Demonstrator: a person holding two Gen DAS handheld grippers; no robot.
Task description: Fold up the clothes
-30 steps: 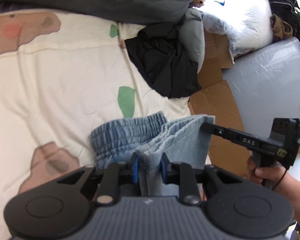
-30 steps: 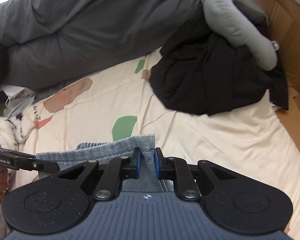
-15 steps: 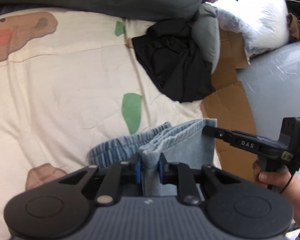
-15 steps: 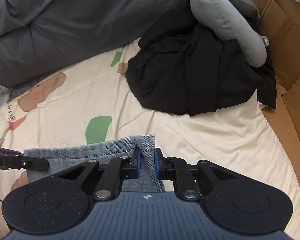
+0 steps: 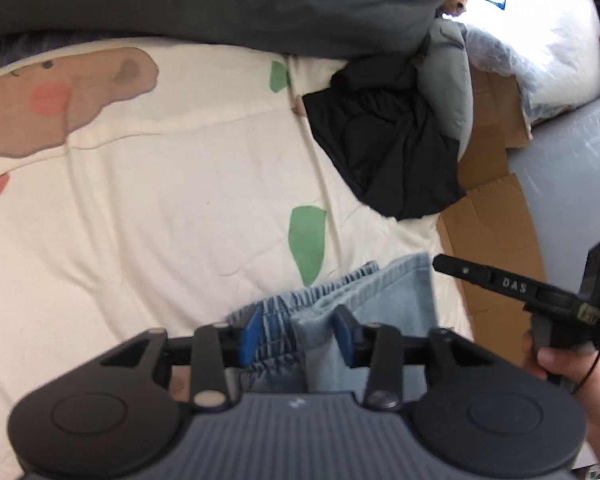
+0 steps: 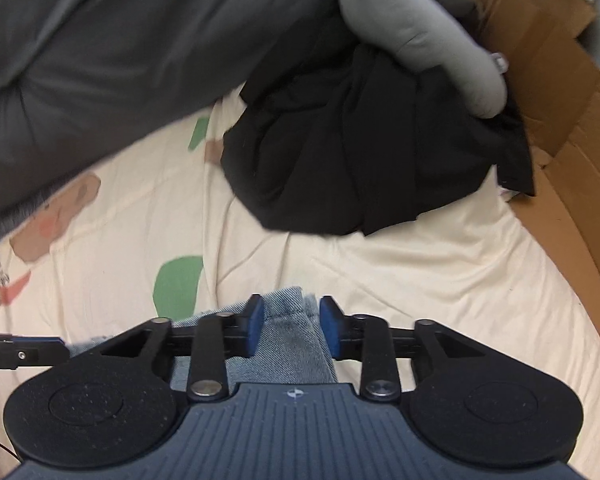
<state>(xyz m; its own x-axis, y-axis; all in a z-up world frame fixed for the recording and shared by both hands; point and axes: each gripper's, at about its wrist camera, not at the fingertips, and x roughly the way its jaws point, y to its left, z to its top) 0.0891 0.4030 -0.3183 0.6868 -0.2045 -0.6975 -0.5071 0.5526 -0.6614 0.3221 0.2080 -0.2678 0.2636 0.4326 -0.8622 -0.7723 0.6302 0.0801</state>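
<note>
Both grippers' jaws just opened: left gripper [image 5: 298,334], right gripper [image 6: 292,326] released folded jeans [image 5: 364,300]; bare duvet [image 5: 160,208] beyond.

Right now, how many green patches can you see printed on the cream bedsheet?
2. A small green patch lies at the far end beside the black garment; a larger green patch sits just beyond the folded jeans. The clothes may hide more.
</note>
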